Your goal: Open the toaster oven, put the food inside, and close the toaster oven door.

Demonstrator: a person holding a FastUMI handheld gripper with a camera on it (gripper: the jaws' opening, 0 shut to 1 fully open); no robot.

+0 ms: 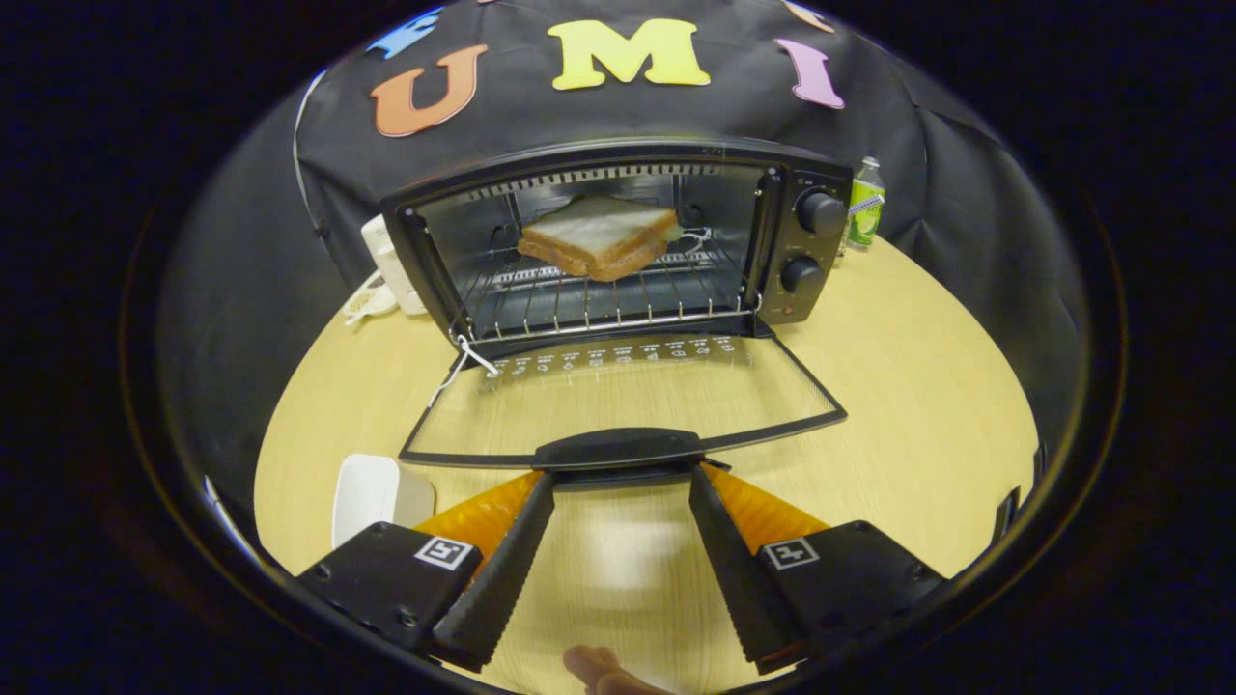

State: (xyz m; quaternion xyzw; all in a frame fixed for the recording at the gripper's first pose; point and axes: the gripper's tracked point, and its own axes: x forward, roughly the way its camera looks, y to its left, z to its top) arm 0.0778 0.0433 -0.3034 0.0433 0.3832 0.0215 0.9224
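One sandwich (599, 236) sat in the oven (618, 241); door (618, 405) down; gripper (620, 475) spread wide, tips at its handle (618, 447).

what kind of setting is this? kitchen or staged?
Looks staged: a recording booth, not a kitchen. A black cloth wall backs a round wooden table holding a toaster oven, door open, sandwich on its rack. The claw is open, tips at the door handle.

The claw (621, 475) is spread wide, fingers level and pointing forward, a hand's fingertips (601, 670) showing beneath.
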